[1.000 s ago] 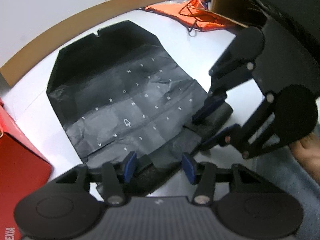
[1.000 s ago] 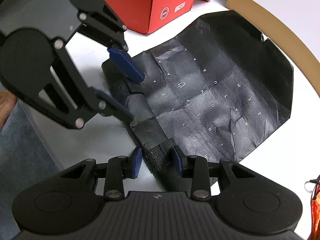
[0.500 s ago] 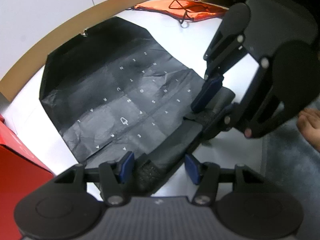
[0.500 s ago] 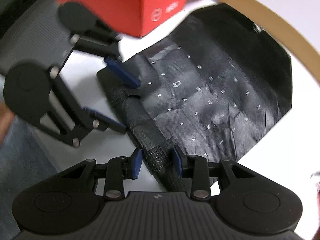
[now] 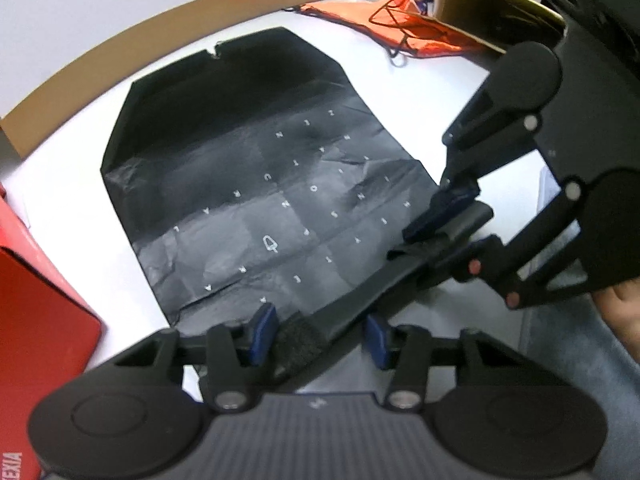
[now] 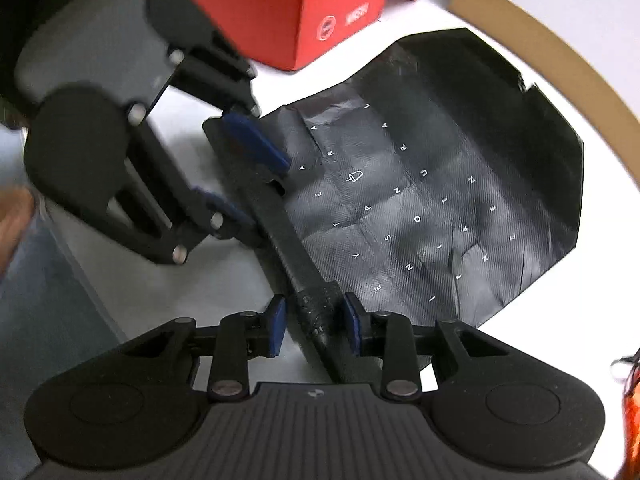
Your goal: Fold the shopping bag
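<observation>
Black, crinkled fabric printed with small white letters is filling the middle of both wrist views: the shopping bag (image 5: 256, 184) is lying flat on a white table (image 5: 420, 92), its near edge rolled into a thick dark band running across the lower centre of each frame.

In the left wrist view, the left gripper (image 5: 318, 336) is sitting at the bottom centre, straddling that rolled band. Its blue pads (image 5: 262, 334) are standing apart and are closing in; the band's webbed part is lying between them, touching the pad on the left side while a gap is showing at the other.

In the right wrist view, the right gripper (image 6: 314, 322) is at the bottom centre, also astride the band. Its jaws are closing too, with the fabric between the pads (image 6: 352, 320); the band is meeting the pad on the right side, and a small gap is showing at the other.

Each gripper is appearing in the other's view, at the far end of the same band.

A red box (image 6: 296, 12) is standing at the top of the right wrist view, just beyond the bag. An orange bag (image 5: 400, 28) is lying at the upper right of the left wrist view, well apart from the black one.
</observation>
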The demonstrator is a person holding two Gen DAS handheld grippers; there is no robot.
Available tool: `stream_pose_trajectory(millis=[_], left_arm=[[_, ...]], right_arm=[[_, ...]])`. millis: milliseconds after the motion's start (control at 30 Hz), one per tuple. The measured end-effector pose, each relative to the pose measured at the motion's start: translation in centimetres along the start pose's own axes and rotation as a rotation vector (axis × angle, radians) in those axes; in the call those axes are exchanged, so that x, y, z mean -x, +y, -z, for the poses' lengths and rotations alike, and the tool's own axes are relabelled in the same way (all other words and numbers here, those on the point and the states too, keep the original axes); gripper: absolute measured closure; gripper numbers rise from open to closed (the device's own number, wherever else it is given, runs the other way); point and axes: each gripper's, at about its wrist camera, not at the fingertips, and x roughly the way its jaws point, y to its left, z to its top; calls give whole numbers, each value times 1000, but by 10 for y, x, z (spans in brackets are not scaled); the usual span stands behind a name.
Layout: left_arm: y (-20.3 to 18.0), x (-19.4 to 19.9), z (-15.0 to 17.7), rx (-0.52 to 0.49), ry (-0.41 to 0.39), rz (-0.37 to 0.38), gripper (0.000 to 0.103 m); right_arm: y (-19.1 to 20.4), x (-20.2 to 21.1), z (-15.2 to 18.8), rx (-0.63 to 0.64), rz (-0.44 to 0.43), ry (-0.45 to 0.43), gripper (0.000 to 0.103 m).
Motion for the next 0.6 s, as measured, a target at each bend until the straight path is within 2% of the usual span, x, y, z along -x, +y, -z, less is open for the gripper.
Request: stream_pose_trajectory(millis=[167,600], left_arm=[[5,-1,-12,34,-13,19,54],[18,-4,-30,49,-81,52,55]], right_arm=[[-19,5,0,-156,-99,2,77],[-63,-4,8,-331,-301,67,78]])
